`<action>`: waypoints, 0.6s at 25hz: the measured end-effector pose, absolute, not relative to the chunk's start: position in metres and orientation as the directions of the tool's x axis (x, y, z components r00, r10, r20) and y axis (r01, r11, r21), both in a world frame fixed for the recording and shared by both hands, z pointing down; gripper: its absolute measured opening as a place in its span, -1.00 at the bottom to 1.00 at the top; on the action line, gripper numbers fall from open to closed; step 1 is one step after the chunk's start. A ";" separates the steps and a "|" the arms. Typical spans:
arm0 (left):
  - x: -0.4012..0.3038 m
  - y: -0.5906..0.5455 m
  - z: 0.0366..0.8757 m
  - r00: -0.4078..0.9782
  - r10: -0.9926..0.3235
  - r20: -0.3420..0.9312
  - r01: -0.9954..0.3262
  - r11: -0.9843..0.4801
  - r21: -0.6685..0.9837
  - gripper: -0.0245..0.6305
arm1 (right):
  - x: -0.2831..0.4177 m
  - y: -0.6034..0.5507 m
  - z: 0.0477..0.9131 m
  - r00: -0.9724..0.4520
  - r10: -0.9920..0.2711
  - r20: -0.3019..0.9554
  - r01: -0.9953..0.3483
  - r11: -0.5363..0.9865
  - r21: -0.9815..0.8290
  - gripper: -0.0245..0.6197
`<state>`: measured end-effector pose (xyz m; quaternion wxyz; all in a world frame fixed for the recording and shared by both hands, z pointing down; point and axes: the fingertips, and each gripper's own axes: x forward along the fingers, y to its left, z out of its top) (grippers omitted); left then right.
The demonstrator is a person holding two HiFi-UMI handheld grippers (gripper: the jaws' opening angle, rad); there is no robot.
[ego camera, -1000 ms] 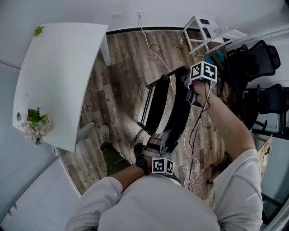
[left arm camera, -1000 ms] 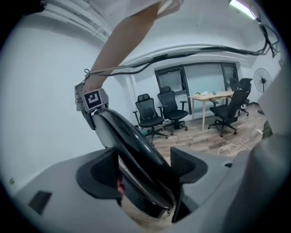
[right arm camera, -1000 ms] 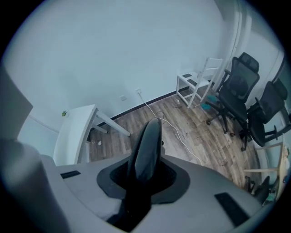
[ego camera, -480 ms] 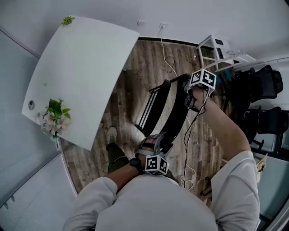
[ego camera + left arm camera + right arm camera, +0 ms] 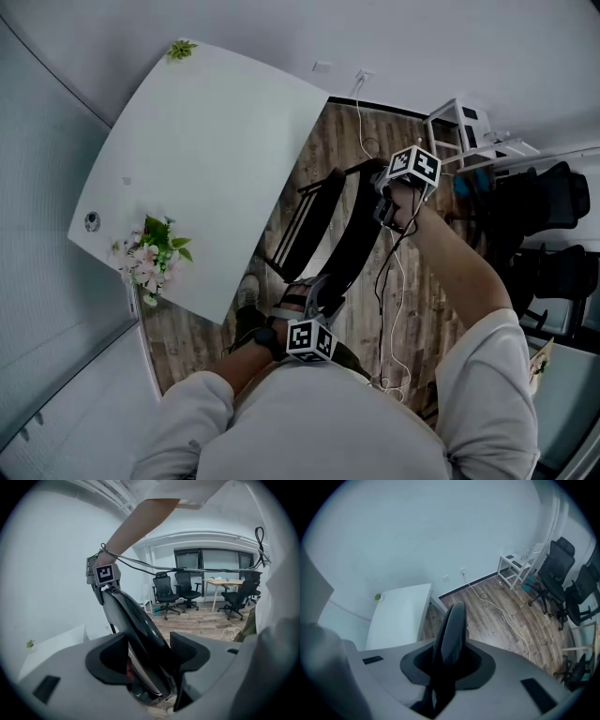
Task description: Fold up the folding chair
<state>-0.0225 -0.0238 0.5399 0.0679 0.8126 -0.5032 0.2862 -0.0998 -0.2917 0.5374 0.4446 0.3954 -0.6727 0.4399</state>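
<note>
Head view, near to far.

- Left claw (image 5: 314,298), at 6 o'clock, close to the body: it is clamping the near edge of the chair (image 5: 349,239). In the left gripper view the black panel (image 5: 136,625) is filling the gap at mid width. The jaws have just been closing, with the chair between them.
- A shoe (image 5: 248,292) is showing on the floor (image 5: 422,319), at 9 o'clock of the left claw.
- The chair, black and folded flat, is slanting from the left claw up toward 1 o'clock. I cannot tell whether its feet are touching the floor.
- Right claw (image 5: 382,208), at 1 o'clock on an outstretched arm and pointing steeply down: it is gripping the chair's far top edge, jaws narrow. In the right gripper view (image 5: 447,660) the thin edge is sitting squarely between the pads.
- A cable (image 5: 386,281) is hanging from the right claw at 5 o'clock of it, beside the chair.
- The table (image 5: 216,141), white, is lying at 10 o'clock, its edge just beside the chair's frame. Flowers (image 5: 150,258) are standing on its near corner and a small plant (image 5: 181,49) on the far corner.
- A white stand (image 5: 459,127) is sitting by the wall at 1 o'clock, beyond the right claw.
- Office chairs (image 5: 553,202) are grouped at 3 o'clock, well apart from the chair.
</note>
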 end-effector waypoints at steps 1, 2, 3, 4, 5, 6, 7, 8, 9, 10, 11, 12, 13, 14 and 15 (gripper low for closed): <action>-0.034 -0.023 0.539 0.324 -0.780 0.535 -0.859 -0.479 -0.178 -0.07 | -0.111 -0.290 0.537 -0.293 -0.137 0.946 -0.922 0.301 -0.242 -0.68; -0.045 -0.022 0.539 0.318 -0.782 0.536 -0.863 -0.473 -0.178 -0.07 | -0.123 -0.289 0.537 -0.294 -0.135 0.946 -0.921 0.304 -0.243 -0.68; -0.057 -0.020 0.538 0.312 -0.784 0.537 -0.867 -0.466 -0.177 -0.08 | -0.135 -0.287 0.537 -0.294 -0.132 0.947 -0.920 0.309 -0.243 -0.68; -0.067 -0.019 0.538 0.307 -0.786 0.537 -0.871 -0.459 -0.174 -0.08 | -0.148 -0.285 0.537 -0.294 -0.128 0.947 -0.918 0.315 -0.242 -0.68; -0.077 -0.018 0.537 0.304 -0.788 0.536 -0.875 -0.453 -0.169 -0.08 | -0.160 -0.284 0.537 -0.293 -0.125 0.948 -0.916 0.321 -0.240 -0.67; -0.087 -0.017 0.537 0.304 -0.789 0.534 -0.879 -0.449 -0.162 -0.08 | -0.172 -0.282 0.538 -0.290 -0.123 0.949 -0.914 0.328 -0.237 -0.67; -0.096 -0.017 0.536 0.306 -0.788 0.534 -0.882 -0.446 -0.153 -0.08 | -0.183 -0.281 0.538 -0.287 -0.121 0.950 -0.913 0.334 -0.233 -0.67; -0.105 -0.017 0.536 0.309 -0.787 0.534 -0.884 -0.444 -0.143 -0.07 | -0.194 -0.280 0.538 -0.283 -0.121 0.951 -0.912 0.340 -0.228 -0.67; -0.115 -0.016 0.536 0.311 -0.786 0.535 -0.887 -0.442 -0.133 -0.07 | -0.204 -0.280 0.539 -0.279 -0.121 0.953 -0.912 0.344 -0.223 -0.66; -0.125 -0.016 0.536 0.313 -0.784 0.536 -0.889 -0.440 -0.124 -0.08 | -0.214 -0.280 0.539 -0.275 -0.121 0.954 -0.911 0.350 -0.218 -0.66; -0.135 -0.015 0.536 0.317 -0.781 0.538 -0.890 -0.441 -0.116 -0.08 | -0.223 -0.279 0.539 -0.271 -0.119 0.955 -0.909 0.357 -0.214 -0.65; -0.145 -0.013 0.537 0.322 -0.777 0.541 -0.890 -0.444 -0.108 -0.08 | -0.232 -0.277 0.539 -0.270 -0.117 0.956 -0.907 0.365 -0.211 -0.64; -0.154 -0.011 0.538 0.327 -0.772 0.545 -0.889 -0.448 -0.101 -0.08 | -0.241 -0.275 0.540 -0.271 -0.115 0.956 -0.904 0.371 -0.212 -0.63; -0.162 -0.009 0.539 0.331 -0.768 0.549 -0.888 -0.450 -0.094 -0.08 | -0.249 -0.273 0.541 -0.274 -0.114 0.955 -0.902 0.376 -0.214 -0.61; -0.169 -0.007 0.540 0.332 -0.765 0.552 -0.889 -0.450 -0.089 -0.08 | -0.256 -0.272 0.542 -0.277 -0.114 0.954 -0.900 0.379 -0.216 -0.60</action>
